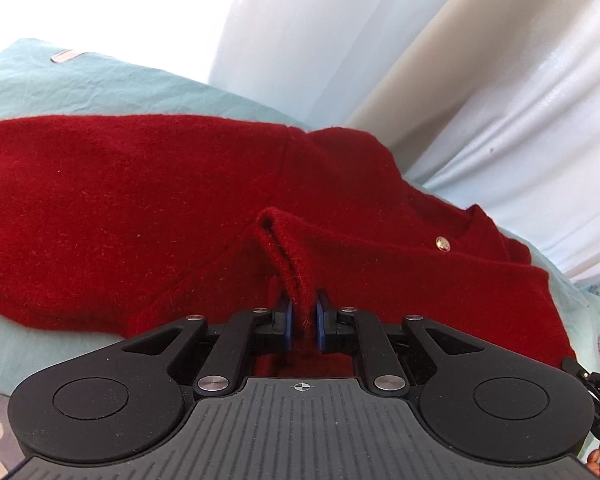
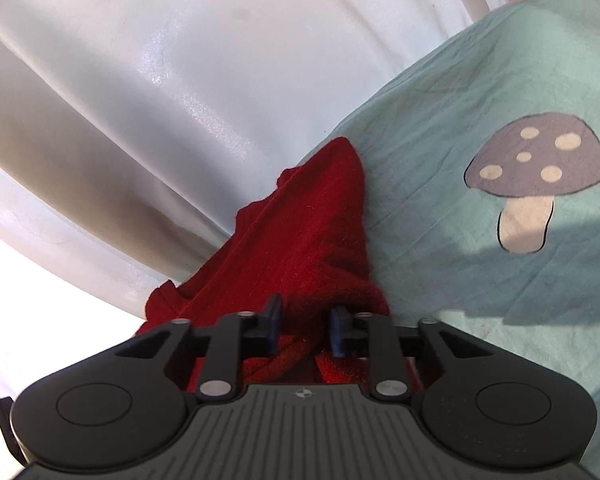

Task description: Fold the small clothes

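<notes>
A small red knit cardigan (image 1: 140, 208) with a gold button (image 1: 443, 243) lies spread on a light teal sheet (image 1: 100, 84). My left gripper (image 1: 303, 312) is shut on a raised fold of the cardigan's edge, pinched between the blue pads (image 1: 286, 320). In the right wrist view my right gripper (image 2: 304, 320) is shut on a bunched part of the same red cardigan (image 2: 300, 232), which stretches away from the fingers toward the sheet's far edge.
The teal sheet (image 2: 460, 92) carries a grey mushroom print (image 2: 536, 168) to the right of the cardigan. White curtain folds (image 2: 160, 80) hang behind the surface's edge; they also show in the left wrist view (image 1: 520, 100). A small silver tag (image 1: 66, 56) lies at the sheet's far left.
</notes>
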`<action>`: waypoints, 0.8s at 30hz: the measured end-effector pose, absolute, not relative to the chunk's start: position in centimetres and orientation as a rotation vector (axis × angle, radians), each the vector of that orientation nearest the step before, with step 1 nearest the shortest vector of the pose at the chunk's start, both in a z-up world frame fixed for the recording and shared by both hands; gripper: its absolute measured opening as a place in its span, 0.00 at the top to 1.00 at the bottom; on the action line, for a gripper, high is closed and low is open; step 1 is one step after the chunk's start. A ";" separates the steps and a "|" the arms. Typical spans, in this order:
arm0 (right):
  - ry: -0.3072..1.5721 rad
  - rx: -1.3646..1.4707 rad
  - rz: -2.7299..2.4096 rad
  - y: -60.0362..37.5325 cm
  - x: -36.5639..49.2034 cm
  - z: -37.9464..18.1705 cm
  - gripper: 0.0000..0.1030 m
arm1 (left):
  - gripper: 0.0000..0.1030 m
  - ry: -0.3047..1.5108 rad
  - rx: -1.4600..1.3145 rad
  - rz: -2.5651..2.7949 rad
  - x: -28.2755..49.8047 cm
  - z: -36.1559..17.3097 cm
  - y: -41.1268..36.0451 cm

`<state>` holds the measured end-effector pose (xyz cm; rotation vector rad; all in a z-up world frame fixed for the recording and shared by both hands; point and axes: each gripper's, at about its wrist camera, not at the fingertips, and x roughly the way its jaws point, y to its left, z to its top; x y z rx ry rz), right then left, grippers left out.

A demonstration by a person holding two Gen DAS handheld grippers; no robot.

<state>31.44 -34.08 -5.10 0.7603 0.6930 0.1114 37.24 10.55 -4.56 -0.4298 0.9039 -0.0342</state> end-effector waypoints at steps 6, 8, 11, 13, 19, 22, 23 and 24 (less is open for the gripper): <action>0.658 0.417 -0.031 -31.6 31.3 -3.5 0.86 | 0.85 0.933 -0.403 -0.042 37.7 -5.5 9.2; 0.704 0.368 -0.054 -31.1 31.9 -4.4 0.86 | 0.81 0.930 -0.430 -0.039 37.6 -6.1 9.6; 0.711 0.260 -0.046 -30.2 32.0 -4.6 0.87 | 0.74 0.930 -0.470 -0.031 37.1 -5.7 10.7; 0.739 0.227 -0.026 -29.8 32.0 -4.1 0.83 | 0.60 0.904 -0.478 -0.019 36.5 -4.8 11.7; 0.734 0.227 0.020 -29.5 30.1 -1.8 0.60 | 0.28 0.814 -0.541 0.177 33.0 -3.2 18.4; 0.731 0.162 0.028 -28.4 29.2 -1.1 0.54 | 0.28 0.776 -0.653 0.354 30.6 -3.4 23.9; 0.738 0.132 0.027 -28.0 29.1 -0.9 0.54 | 0.28 0.760 -0.699 0.425 29.6 -3.5 25.9; 0.747 0.097 0.018 -27.6 29.1 -0.7 0.54 | 0.28 0.737 -0.738 0.483 28.7 -3.5 27.7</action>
